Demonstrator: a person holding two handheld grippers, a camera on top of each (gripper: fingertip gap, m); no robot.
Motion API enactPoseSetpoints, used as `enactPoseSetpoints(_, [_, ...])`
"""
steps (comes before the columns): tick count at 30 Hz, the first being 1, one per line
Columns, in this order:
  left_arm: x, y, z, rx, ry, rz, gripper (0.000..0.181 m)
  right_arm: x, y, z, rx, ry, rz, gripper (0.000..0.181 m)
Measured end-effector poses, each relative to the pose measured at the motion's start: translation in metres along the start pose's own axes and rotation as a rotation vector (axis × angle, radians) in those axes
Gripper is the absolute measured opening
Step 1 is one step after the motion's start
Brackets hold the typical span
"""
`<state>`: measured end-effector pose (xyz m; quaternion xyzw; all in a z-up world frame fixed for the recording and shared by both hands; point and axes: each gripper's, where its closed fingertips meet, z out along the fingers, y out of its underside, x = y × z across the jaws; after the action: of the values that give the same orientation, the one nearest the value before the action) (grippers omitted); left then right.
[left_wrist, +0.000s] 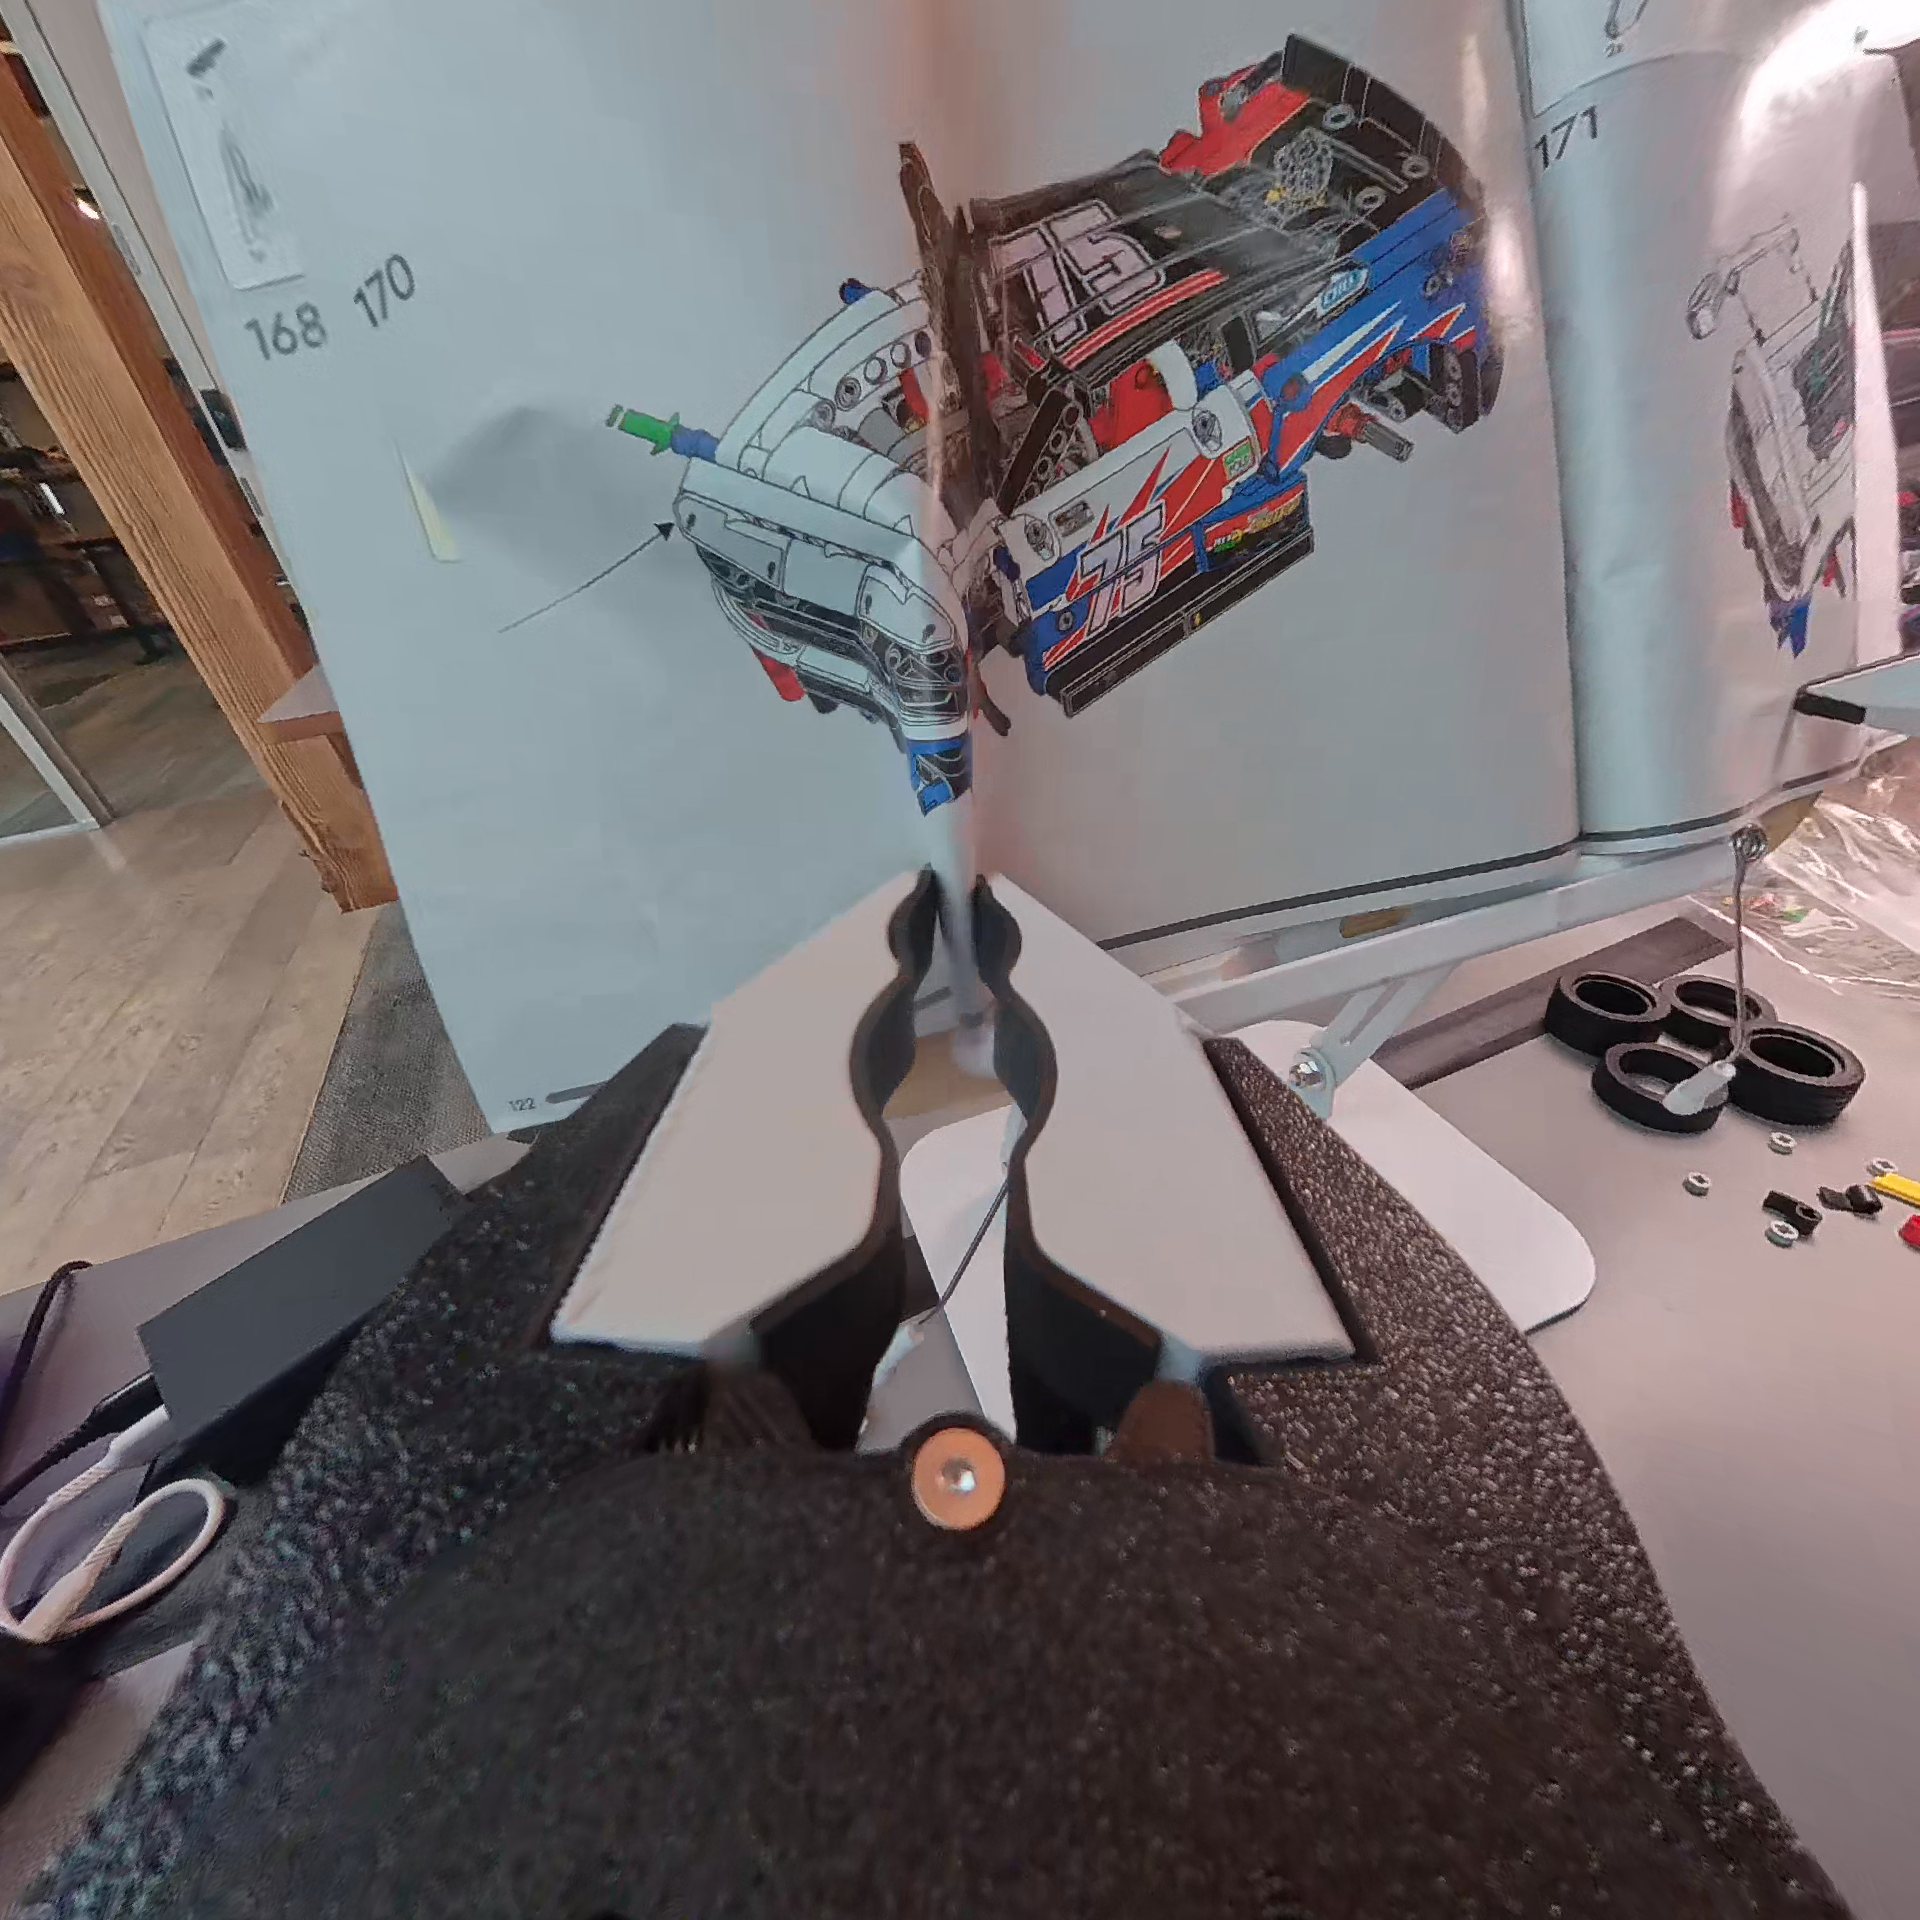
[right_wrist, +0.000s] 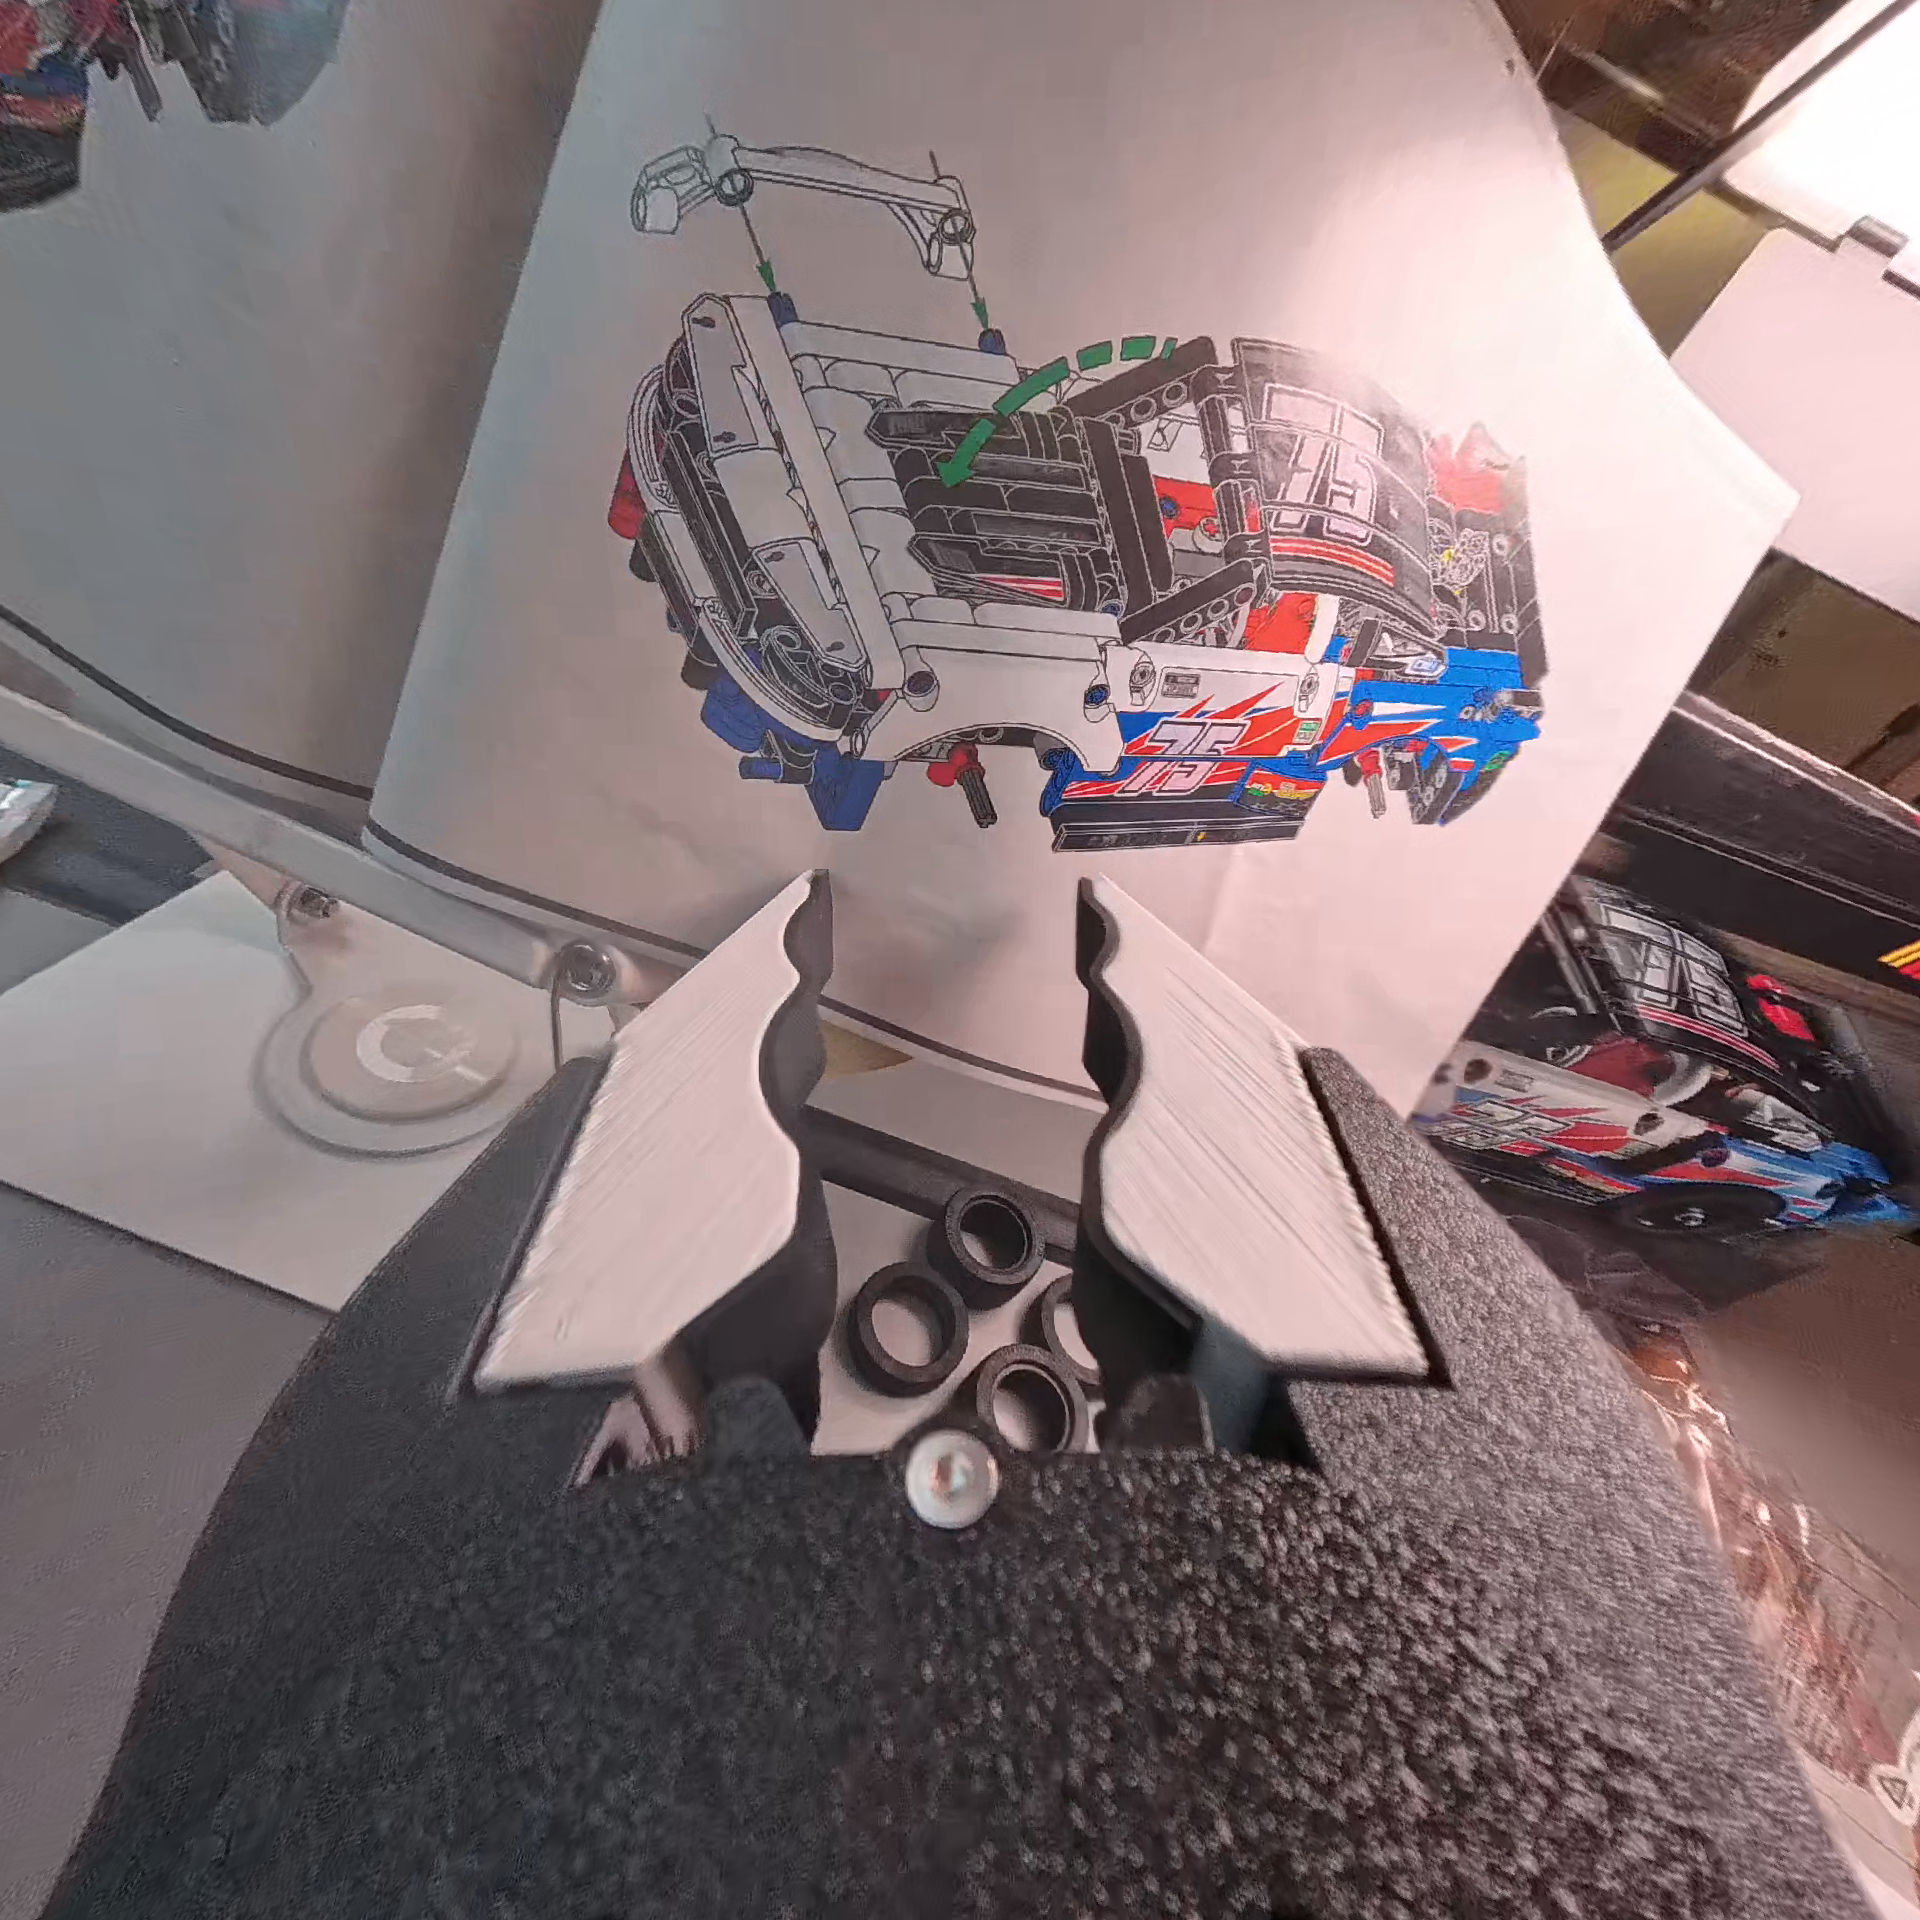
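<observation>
The left gripper (left_wrist: 954, 894) has a rough, grainy black body and smooth pale finger plates, pinching a thin glossy paper page (left_wrist: 951, 623). Matt black rubber tyres (left_wrist: 1704, 1049) (ribbed treads) sit on a smooth grey table (left_wrist: 1714, 1455) beside a painted metal stand (left_wrist: 1382, 997).

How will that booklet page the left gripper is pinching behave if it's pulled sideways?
Likely floppy: the page, seen edge-on, rises from the shut left gripper and bows along its height. Probably light, since that narrow pinch alone holds it up. It may crease or tear near the spine if yanked; the neighbouring left page already shows a dent.
</observation>
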<state>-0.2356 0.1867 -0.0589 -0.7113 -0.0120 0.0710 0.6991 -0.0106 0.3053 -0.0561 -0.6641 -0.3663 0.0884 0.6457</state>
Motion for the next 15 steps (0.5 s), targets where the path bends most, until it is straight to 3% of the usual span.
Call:
enactPoseSetpoints(10, [0.039, -0.035, -0.026, 0.155, 0.046, 0.007, 0.006, -0.002, 0.001, -0.019, 0.004, -0.047, 0.085, 0.056])
enactPoseSetpoints(15, [0.077, -0.048, -0.034, 0.204, 0.107, 0.088, 0.004, -0.014, -0.028, -0.042, 0.103, -0.082, 0.131, 0.056])
